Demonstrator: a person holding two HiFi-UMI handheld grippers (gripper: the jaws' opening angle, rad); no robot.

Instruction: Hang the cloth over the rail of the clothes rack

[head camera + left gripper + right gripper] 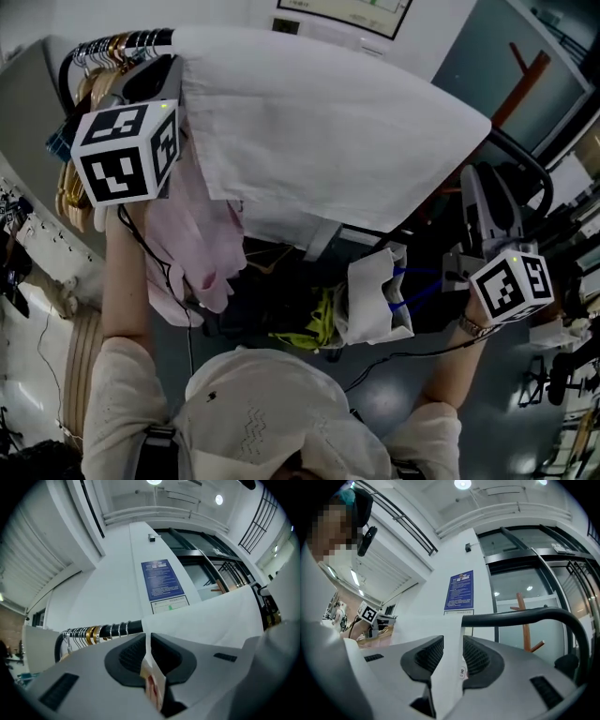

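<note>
A large white cloth (319, 131) lies draped over the black rail (141, 39) of the clothes rack and is stretched between both grippers. My left gripper (172, 67) is up at the cloth's left end, next to the hanger hooks, shut on the cloth's edge (149, 660). The rail (119, 629) runs just beyond its jaws. My right gripper (480, 187) holds the cloth's right end, shut on a strip of white cloth (451, 634) with a small label. The rail's bent end (525, 616) passes right behind those jaws.
A pink garment (192, 239) and several wooden hangers (80, 192) hang at the rack's left end. A white bag (375, 300) and something yellow-green (317, 326) sit below the rail. A wooden coat stand (523, 86) rises at the back right. A blue notice (161, 578) is on the wall.
</note>
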